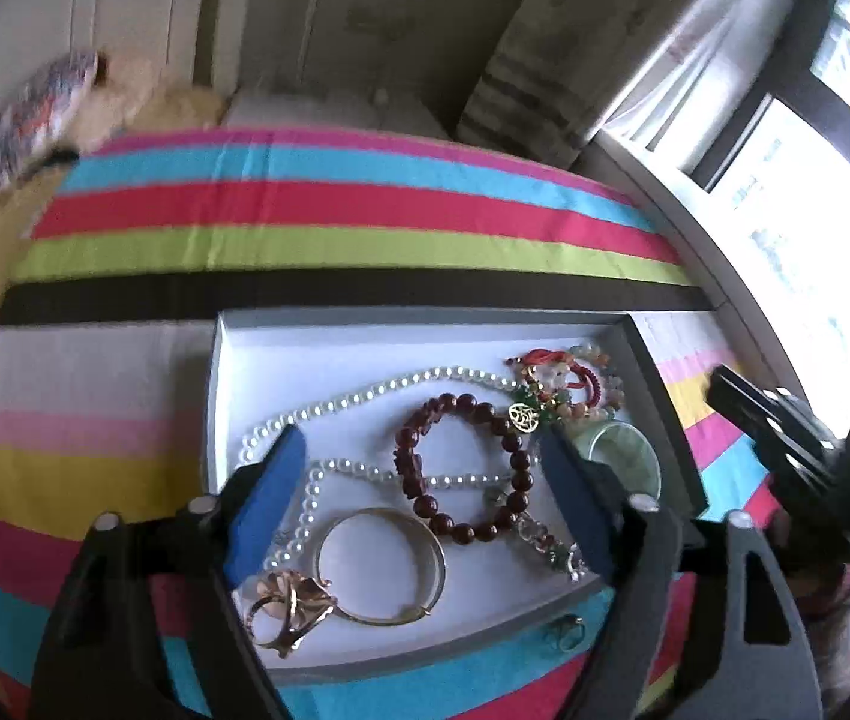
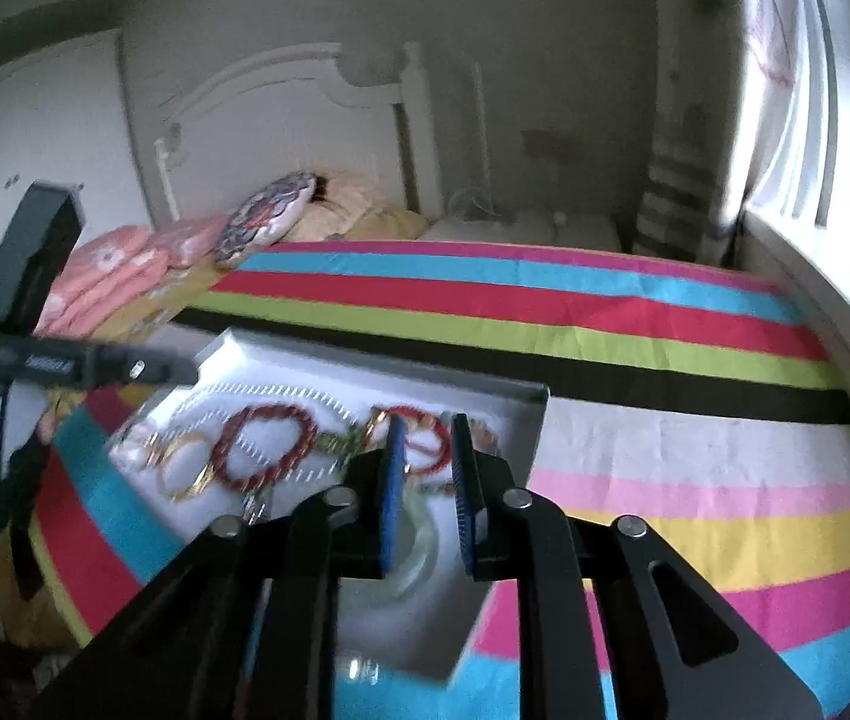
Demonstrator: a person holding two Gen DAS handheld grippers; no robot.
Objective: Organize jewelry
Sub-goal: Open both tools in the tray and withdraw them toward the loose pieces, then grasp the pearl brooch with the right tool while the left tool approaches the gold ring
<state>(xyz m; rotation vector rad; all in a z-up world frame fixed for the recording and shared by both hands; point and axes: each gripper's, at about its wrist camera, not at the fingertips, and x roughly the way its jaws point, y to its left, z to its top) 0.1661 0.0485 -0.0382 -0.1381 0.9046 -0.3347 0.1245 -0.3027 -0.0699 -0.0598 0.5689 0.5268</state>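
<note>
Sorting looks barely begun: the tray [image 1: 218, 396] on the bed holds tangled jewelry, left gripper [image 1: 425, 480] spread wide above the garnet bracelet [image 1: 466, 468] at twelve o'clock, right gripper [image 2: 427, 498] narrowly parted, empty, needing descent.

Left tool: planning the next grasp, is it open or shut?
Open: the left tool has blue fingers spread wide, nothing between.

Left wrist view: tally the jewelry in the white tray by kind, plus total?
White pearl bead necklace: 1
Beaded bracelets: 2, the dark red bead bracelet and the pastel mixed-bead bracelet with red cord
Bangles: 2, the thin gold metal bangle and the pale green jade bangle
Gold flower-shaped ring: 1
Total: 6, all in the white shallow tray
</note>
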